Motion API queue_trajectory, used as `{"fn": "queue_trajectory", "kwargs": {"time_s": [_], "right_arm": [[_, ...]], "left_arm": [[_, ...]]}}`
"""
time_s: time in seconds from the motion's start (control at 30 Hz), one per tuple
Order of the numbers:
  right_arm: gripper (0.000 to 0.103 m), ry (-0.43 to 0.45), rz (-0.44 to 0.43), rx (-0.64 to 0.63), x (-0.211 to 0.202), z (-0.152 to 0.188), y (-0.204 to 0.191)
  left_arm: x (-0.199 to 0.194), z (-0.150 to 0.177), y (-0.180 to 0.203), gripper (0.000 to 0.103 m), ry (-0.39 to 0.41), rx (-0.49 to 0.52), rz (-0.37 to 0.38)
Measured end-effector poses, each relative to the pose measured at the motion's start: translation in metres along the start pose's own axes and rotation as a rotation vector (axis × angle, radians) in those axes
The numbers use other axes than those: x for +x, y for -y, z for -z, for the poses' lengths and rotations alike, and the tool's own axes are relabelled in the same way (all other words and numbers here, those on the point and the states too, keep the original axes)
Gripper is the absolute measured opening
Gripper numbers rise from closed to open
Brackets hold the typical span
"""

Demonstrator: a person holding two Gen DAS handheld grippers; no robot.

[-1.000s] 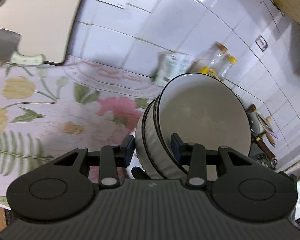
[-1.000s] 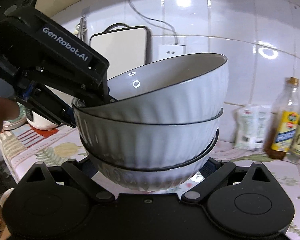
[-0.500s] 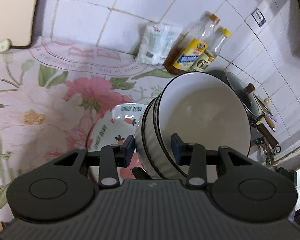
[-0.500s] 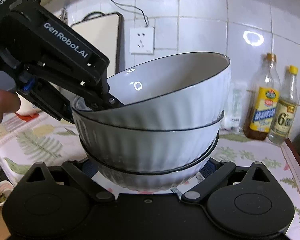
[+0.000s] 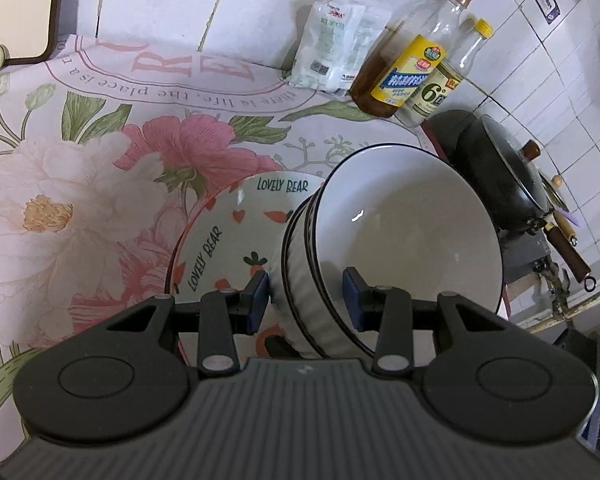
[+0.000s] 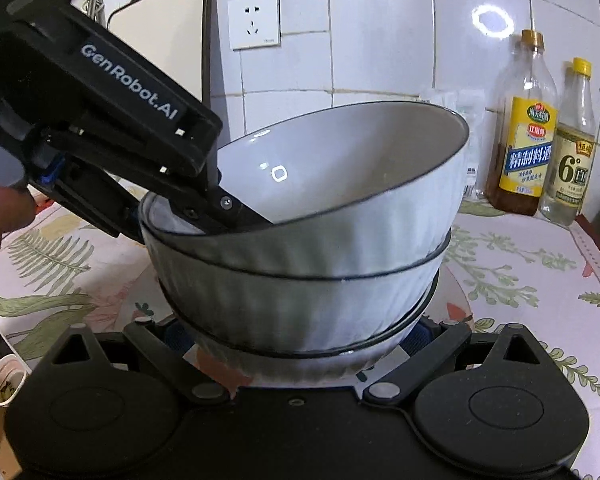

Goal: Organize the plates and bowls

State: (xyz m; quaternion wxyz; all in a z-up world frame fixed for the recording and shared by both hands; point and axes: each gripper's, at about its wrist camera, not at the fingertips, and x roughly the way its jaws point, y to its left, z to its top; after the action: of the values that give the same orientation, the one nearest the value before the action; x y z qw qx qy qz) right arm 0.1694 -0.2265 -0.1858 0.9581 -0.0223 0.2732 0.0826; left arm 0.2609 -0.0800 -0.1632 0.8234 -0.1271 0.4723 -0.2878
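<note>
Bowls [image 6: 300, 264]: ribbed, round, glossy, dark-rimmed

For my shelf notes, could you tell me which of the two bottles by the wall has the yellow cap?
The smaller bottle, marked with a large 6, on the right in the right wrist view; the taller bottle beside it has a brown cap.

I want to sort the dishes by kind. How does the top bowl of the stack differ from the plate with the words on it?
The top bowl is deep, plain white with a thin dark rim; the plate is shallow, printed with "LOVELY BEAR" and small carrots. The bowl is tilted, nested in other bowls and held off the cloth; the plate lies flat on the flowered cloth. Both are round, glossy and look empty.
</note>
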Motion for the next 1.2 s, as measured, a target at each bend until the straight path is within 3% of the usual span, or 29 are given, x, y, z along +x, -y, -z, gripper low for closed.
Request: {"fn": "queue_trajectory", "kwargs": {"time_s": [0.37,0.57,0.73,0.83,0.9,1.2], "right_arm": [[0.1,-0.038,0.03,0.034,0.008,-0.004,-0.008],[0.099,-0.064,0.082,-0.038,0.009,-0.002,-0.02],[0.099,-0.085,0.101,-0.07,0.006,-0.004,-0.022],[0.099,-0.108,0.118,-0.154,-0.009,-0.003,-0.03],[0.099,-0.102,0.104,-0.158,-0.024,-0.001,-0.029],[0.099,-0.092,0.06,0.006,-0.091,-0.011,-0.017]], "left_arm": [[0.004,0.001,-0.006,0.039,0.016,-0.003,-0.026],[0.002,0.003,-0.005,0.04,0.021,-0.004,-0.042],[-0.004,0.005,0.006,0.044,0.024,0.035,-0.124],[-0.022,0.005,0.013,0.056,0.05,0.052,-0.154],[-0.036,0.006,0.016,0.057,0.065,0.047,-0.163],[-0.11,0.024,0.043,0.066,0.139,0.029,-0.214]]}}
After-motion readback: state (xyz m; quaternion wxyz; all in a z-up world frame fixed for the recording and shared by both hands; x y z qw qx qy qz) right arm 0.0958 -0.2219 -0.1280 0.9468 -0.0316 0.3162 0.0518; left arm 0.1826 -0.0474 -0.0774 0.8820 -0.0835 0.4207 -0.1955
